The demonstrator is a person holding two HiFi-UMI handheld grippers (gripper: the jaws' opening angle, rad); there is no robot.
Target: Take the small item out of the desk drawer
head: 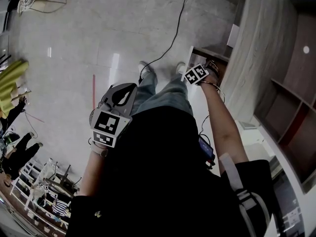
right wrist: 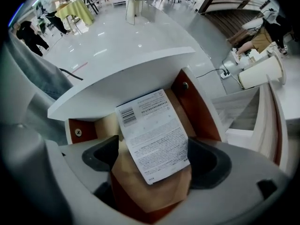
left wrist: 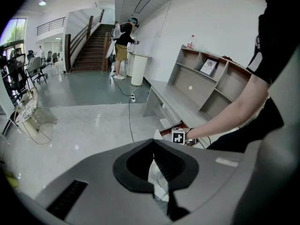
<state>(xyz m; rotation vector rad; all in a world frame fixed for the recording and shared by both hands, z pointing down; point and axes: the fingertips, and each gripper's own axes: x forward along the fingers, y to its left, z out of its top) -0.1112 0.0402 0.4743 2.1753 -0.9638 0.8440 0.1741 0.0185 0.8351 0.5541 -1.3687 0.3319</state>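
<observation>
Down in the open desk drawer (right wrist: 199,104), the brown packet (right wrist: 154,193) with its white label (right wrist: 152,135) sits between the jaws of the right gripper (right wrist: 154,159). The jaws are wide apart and seem to press it on both sides. The left gripper (left wrist: 152,149) hangs by the person's leg, jaws together, holding nothing. The packet looks soft, so it may bend and slip out, or bump the white drawer front (right wrist: 117,78).
</observation>
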